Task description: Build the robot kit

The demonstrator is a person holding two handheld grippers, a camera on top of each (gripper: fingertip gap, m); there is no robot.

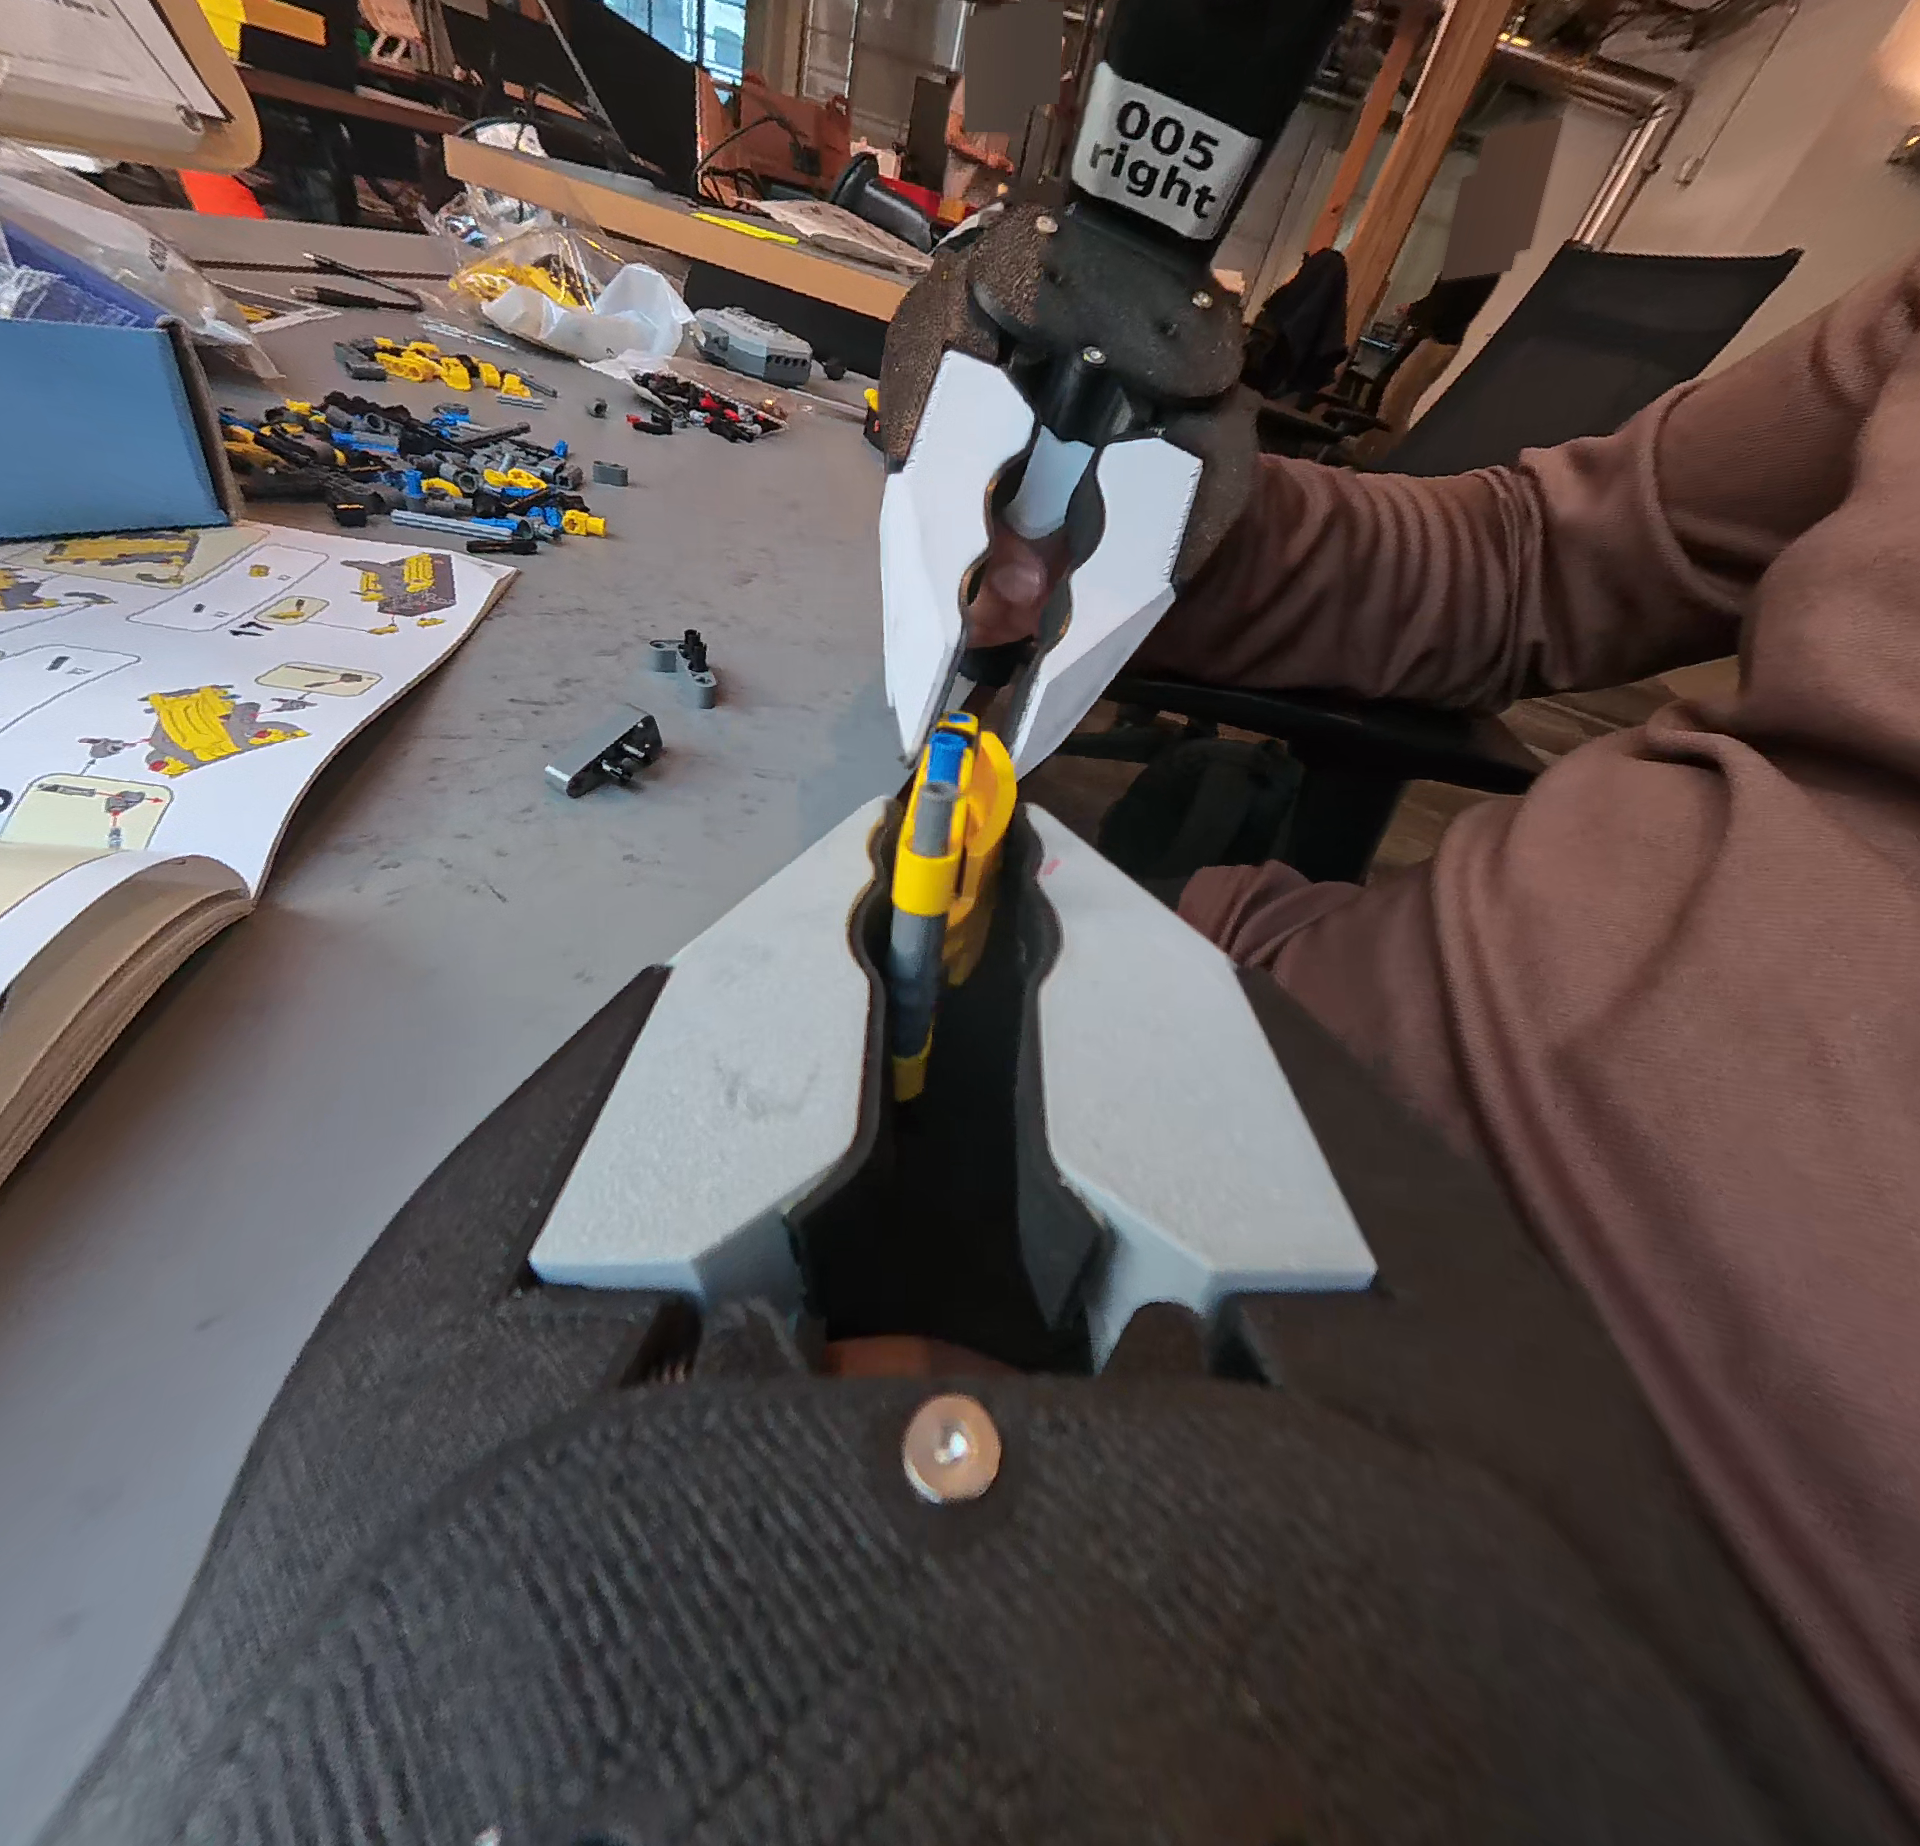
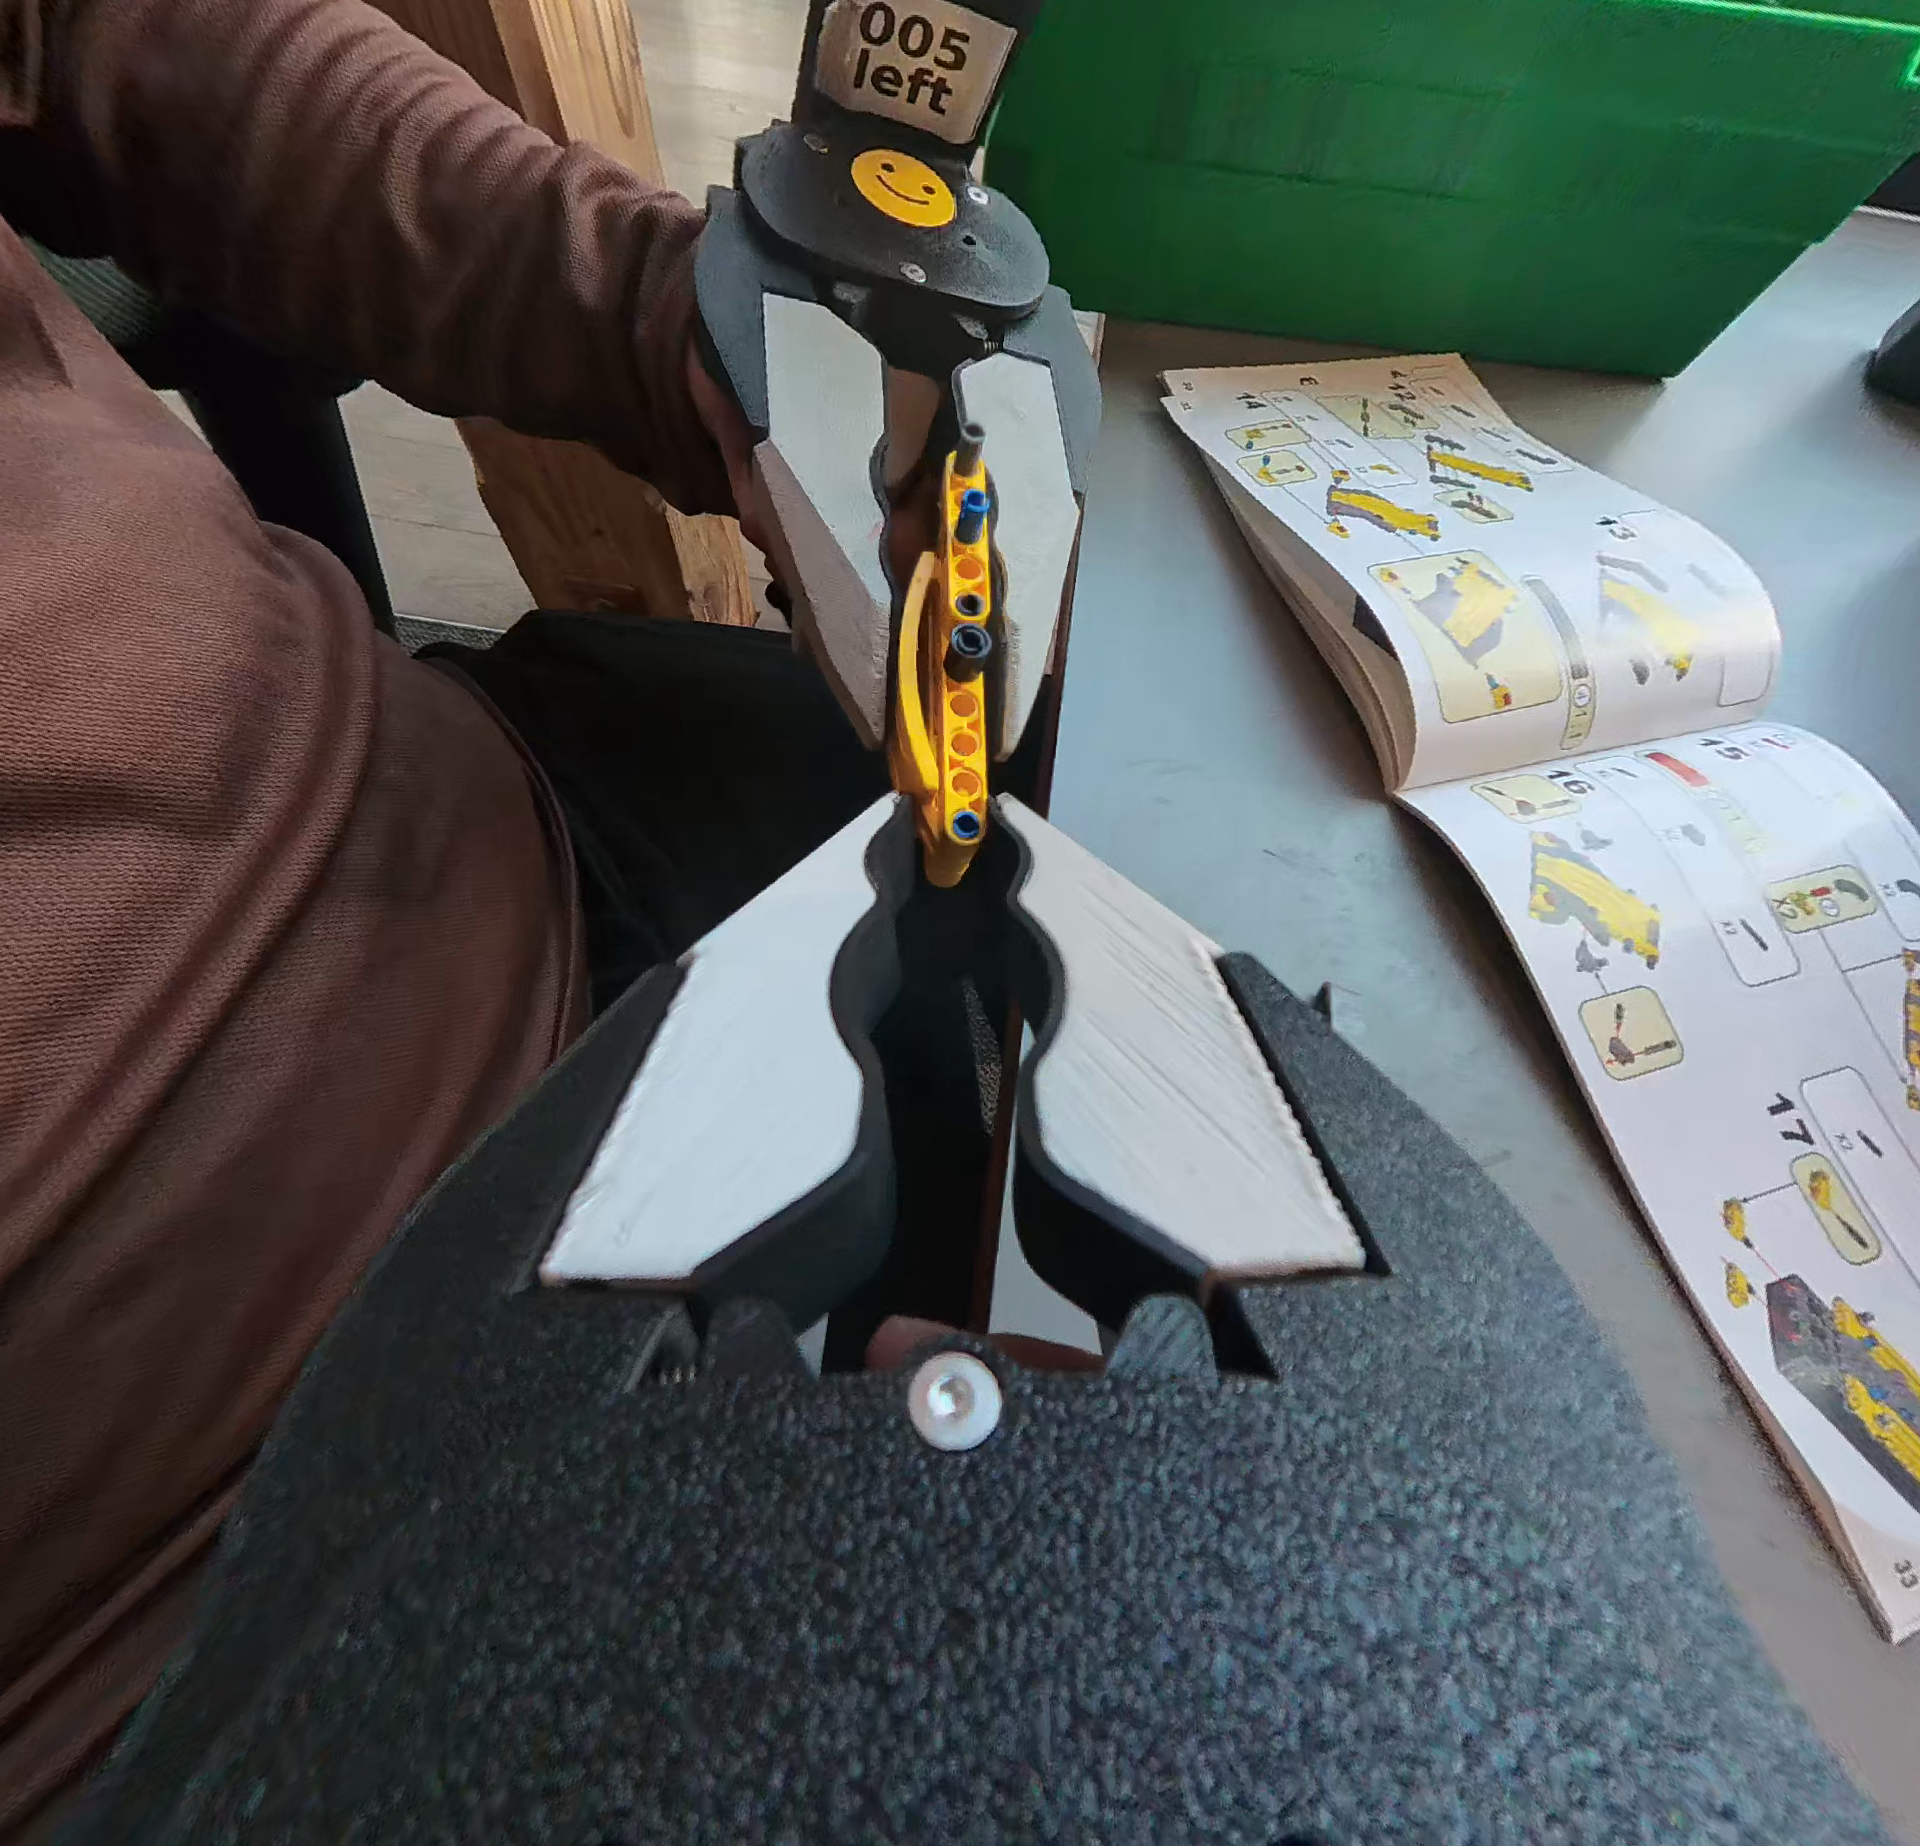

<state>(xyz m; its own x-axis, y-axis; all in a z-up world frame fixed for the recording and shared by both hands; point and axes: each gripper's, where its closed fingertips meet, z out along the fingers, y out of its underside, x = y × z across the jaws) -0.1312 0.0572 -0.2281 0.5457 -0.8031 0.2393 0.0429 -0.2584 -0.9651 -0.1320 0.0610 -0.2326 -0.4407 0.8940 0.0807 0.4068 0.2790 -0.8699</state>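
A grey table (image 1: 582,965) fills the left of the left wrist view, and a person's brown sleeve (image 1: 1558,653) the right. In the right wrist view a green bin (image 2: 1455,134) stands far right on the table. An open booklet (image 1: 208,674) lies on the table's left side. Beyond it, far left, sits a blue box (image 1: 94,435), with a heap of loose parts (image 1: 416,456) just right of the box. Two small grey pieces (image 1: 608,752) lie apart from the heap, nearer.

The left tongs (image 1: 956,840) are clamped on a yellow beam (image 1: 971,840), which carries a grey rod and blue pins and stands up between the tips, off the table's near edge. The right tongs (image 1: 961,731) point down at them from the far side, tips close to tips. In the right wrist view the beam's (image 2: 951,747) lower end reaches between the right tongs' (image 2: 945,820) tips; whether they pinch it or stand slightly apart I cannot tell.
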